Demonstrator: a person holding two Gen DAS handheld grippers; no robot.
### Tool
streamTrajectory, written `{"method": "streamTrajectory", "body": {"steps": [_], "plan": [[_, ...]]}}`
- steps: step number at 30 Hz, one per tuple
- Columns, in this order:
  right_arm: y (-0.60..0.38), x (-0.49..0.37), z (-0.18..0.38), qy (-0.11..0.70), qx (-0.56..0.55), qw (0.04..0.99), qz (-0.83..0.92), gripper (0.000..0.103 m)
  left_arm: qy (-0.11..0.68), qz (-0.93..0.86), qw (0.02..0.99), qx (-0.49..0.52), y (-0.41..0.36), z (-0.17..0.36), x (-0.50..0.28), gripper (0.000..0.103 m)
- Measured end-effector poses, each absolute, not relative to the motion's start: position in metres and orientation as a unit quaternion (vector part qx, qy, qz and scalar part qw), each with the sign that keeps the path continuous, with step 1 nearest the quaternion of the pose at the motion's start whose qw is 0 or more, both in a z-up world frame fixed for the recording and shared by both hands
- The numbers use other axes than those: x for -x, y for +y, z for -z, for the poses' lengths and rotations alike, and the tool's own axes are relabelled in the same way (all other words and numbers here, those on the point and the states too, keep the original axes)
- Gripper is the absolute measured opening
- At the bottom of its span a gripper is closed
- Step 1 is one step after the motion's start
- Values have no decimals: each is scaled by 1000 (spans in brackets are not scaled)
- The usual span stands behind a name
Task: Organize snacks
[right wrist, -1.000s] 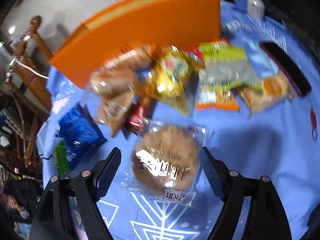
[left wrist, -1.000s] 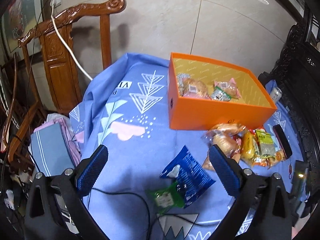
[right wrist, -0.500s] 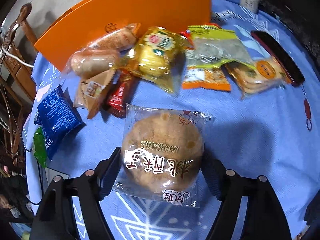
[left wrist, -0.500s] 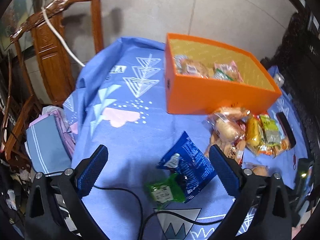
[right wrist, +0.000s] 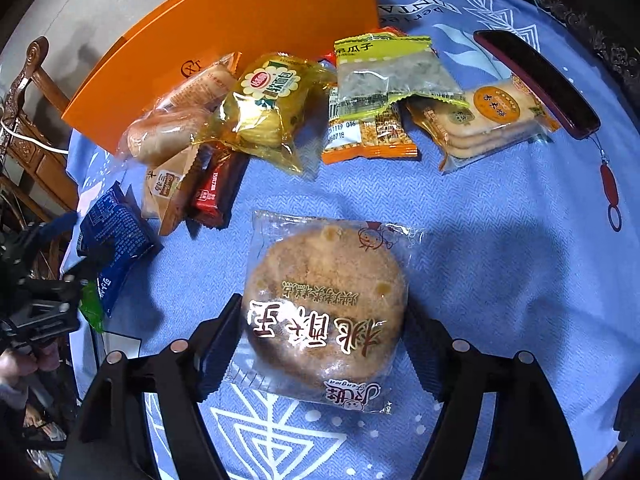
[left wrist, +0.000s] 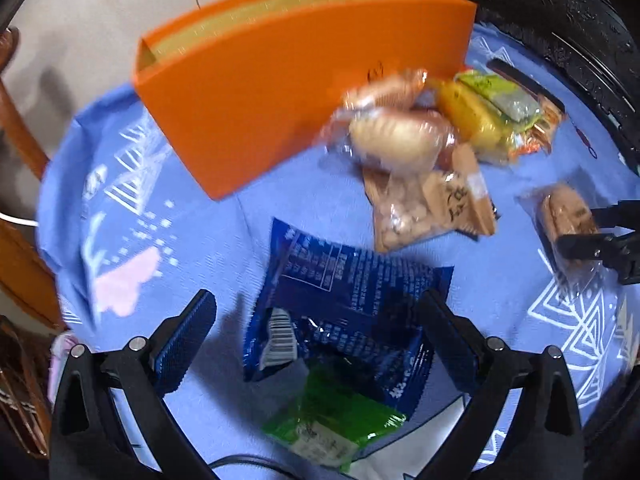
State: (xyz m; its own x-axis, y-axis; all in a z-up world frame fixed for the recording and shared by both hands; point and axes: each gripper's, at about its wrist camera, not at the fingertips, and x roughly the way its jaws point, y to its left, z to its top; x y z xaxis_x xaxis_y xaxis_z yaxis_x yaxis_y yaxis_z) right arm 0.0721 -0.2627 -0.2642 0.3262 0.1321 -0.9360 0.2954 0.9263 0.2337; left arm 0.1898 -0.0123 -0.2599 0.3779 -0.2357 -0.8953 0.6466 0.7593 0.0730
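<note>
- Step in hand: pick-up of two snacks for transfer to the orange box (right wrist: 224,40).
- Right gripper (right wrist: 320,344): jaws straddle the round cake (right wrist: 324,304) at lower centre of the right view. Both pads sit against the wrapper edges; the cake lies flat on the surface (right wrist: 500,280).
- Left gripper (left wrist: 320,344): jaws wide, nothing held. The blue packet (left wrist: 344,292) lies between them, with the green packet (left wrist: 332,420) tucked under its near edge.
- Next move, as judged: right gripper lifts the cake to the box; left gripper descends and closes on the blue packet alone.
- Change from a second ago: left gripper has dropped and rolled toward the blue packet; right jaws have narrowed onto the cake.
</note>
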Motion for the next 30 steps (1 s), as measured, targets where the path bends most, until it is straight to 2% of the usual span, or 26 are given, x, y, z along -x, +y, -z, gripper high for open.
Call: {"method": "streamTrajectory", "body": {"steps": [4, 13, 15, 17, 22, 30], "plan": [[-260, -75, 264, 582, -181, 791, 54, 76, 505, 324, 772, -210, -19, 270, -191, 99], [-249, -83, 267, 587, -162, 791, 58, 76, 472, 338, 773, -256, -28, 282, -184, 99], [-246, -84, 267, 588, -158, 791, 59, 76, 462, 338, 777, -262, -29, 283, -180, 96], [-245, -86, 267, 588, -155, 792, 59, 76, 466, 343, 777, -247, -30, 282, -179, 83], [-242, -89, 268, 588, -154, 792, 58, 76, 456, 336, 788, -240, -25, 278, -171, 73], [-250, -88, 264, 582, -154, 796, 57, 76, 457, 320, 801, -217, -18, 269, -164, 71]]}}
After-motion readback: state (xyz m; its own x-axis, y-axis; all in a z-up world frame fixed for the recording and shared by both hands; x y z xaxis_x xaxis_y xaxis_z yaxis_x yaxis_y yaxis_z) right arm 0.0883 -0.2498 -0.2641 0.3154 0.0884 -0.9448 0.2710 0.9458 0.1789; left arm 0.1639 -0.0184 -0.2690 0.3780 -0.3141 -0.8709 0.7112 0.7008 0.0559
